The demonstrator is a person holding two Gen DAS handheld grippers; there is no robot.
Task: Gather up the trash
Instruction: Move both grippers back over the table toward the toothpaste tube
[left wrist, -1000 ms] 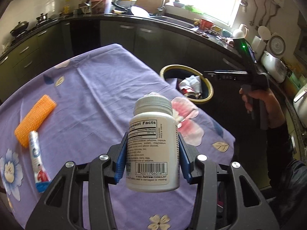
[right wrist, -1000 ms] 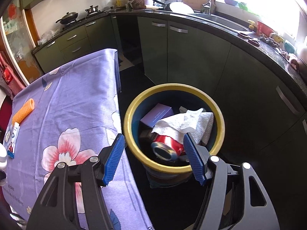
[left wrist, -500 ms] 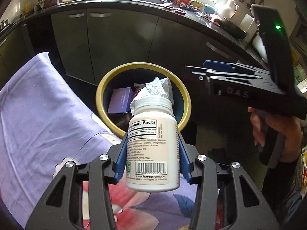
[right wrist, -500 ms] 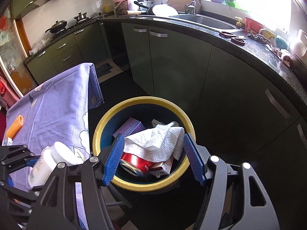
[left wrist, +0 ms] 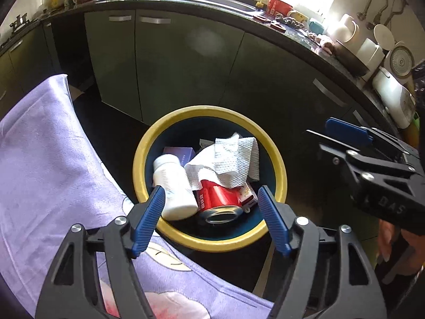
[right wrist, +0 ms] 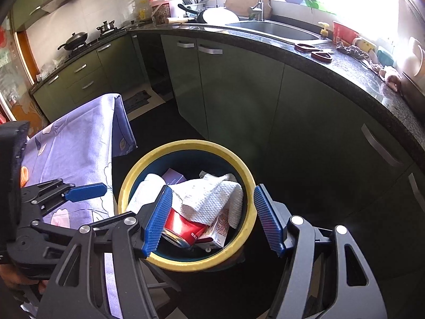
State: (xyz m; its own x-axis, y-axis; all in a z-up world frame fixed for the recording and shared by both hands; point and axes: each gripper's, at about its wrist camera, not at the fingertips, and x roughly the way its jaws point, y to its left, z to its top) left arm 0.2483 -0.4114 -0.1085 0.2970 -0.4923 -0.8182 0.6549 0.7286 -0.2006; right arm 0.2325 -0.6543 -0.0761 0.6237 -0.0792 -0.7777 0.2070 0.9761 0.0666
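Hanging above the bin [left wrist: 209, 242], the left gripper [left wrist: 211, 214] has its jaws opening, with nothing pressed between the blue pads; the bottle [left wrist: 174, 183] lies loose inside the bin, well below them. In the left wrist view the bottle rests on its side against the bin's left inner wall, cap toward the far rim, its base near the near rim. Just right of it in the bin lies a red can [left wrist: 219, 199], open end toward the camera. A crumpled paper towel [left wrist: 225, 162] drapes over the can and touches the bottle's upper side. Behind the bottle, toward the far rim, a purple box [left wrist: 180, 151] shows partly. A small carton [left wrist: 248, 195] sits at the can's right side, under the towel.

The right gripper [right wrist: 212, 218] also hangs over the bin, jaws spread apart and empty. Seen from it, the bin's rim [right wrist: 186, 265] frames the same heap: towel [right wrist: 209, 199] on top, can [right wrist: 183, 228] beneath, carton [right wrist: 219, 232] to the right, bottle [right wrist: 144, 194] at the left wall, largely hidden by the left pad.

The purple tablecloth [left wrist: 47, 164] lies left of the bin, its edge just beside the rim. Dark cabinets [right wrist: 239, 85] stand beyond the bin.
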